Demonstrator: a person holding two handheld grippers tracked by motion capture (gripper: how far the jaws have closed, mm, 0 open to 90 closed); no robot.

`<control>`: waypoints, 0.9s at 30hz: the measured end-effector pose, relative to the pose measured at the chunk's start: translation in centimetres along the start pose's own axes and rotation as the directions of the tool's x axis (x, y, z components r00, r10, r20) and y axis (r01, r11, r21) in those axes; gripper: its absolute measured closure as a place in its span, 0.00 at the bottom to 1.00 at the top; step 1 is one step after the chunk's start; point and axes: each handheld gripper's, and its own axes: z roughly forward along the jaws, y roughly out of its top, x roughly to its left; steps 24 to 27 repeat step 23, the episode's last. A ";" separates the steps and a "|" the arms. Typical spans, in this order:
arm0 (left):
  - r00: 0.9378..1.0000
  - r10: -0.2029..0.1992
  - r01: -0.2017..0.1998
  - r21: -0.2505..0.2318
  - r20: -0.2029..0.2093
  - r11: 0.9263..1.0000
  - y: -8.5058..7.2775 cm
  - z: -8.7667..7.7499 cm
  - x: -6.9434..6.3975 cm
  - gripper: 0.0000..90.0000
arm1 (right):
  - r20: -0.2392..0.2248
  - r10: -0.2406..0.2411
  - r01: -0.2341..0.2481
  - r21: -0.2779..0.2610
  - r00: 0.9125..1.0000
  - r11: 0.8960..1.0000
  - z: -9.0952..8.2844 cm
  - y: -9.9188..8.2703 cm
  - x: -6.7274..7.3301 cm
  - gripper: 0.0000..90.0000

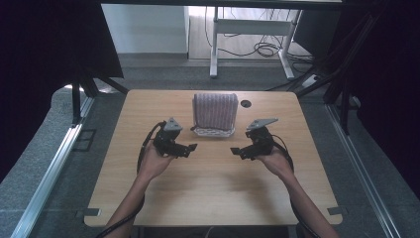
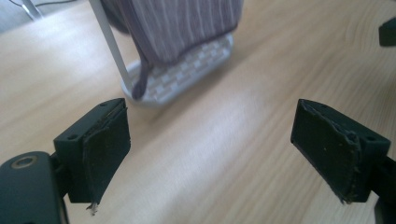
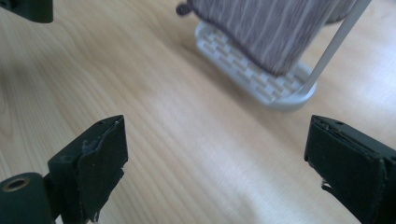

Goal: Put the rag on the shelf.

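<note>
Table: light wood-grain table (image 1: 213,183) with a dark round hole (image 1: 245,103) near the far edge, right of centre.
Rack: small white rack (image 1: 213,131) with a slotted oval base and thin upright white rods, standing at the far middle of the table.
Cloth: purple-grey striped cloth (image 1: 215,109) draped over the rack, hanging down on both sides to just above the base. Fine pale vertical stripes; darker hem along the lower edge. In the left gripper view one corner of the cloth (image 2: 177,28) droops to the base of the rack (image 2: 187,74). In the right gripper view the cloth (image 3: 266,28) hangs over the slotted base (image 3: 252,74), one rod rising at its side.
Left gripper: left gripper (image 1: 189,148) held in the person's left hand (image 1: 154,161), near the rack and to its left front, tips pointing toward the table's middle. Jaws stand wide apart, nothing between them; bare table shows in the gap (image 2: 210,140).
Right gripper: right gripper (image 1: 236,151) held in the right hand (image 1: 275,159), near the rack and to its right front, tips facing the left gripper. Jaws spread wide, released, holding nothing (image 3: 215,158).
Pads: worn, frayed at the edges on both grippers.
Separation: the grippers are apart from each other and clear of rack and cloth.
</note>
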 end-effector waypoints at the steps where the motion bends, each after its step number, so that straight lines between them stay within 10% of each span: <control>1: 1.000 -0.002 0.002 0.002 0.004 1.000 -0.5 0.1 -0.2 0.13 | -0.003 0.000 0.000 0.006 1.000 1.000 0.3 -0.6 0.1 0.07; 14: 0.999 -0.035 0.035 0.101 -0.002 0.994 -7.2 2.7 -1.8 0.13 | 0.011 -0.001 0.000 0.070 1.000 0.998 3.6 -5.2 1.2 0.03; 27: 0.999 -0.032 0.034 0.123 -0.020 0.992 -7.6 3.3 -1.7 0.11 | 0.070 -0.031 0.027 0.067 0.997 0.997 5.2 -6.8 1.0 0.00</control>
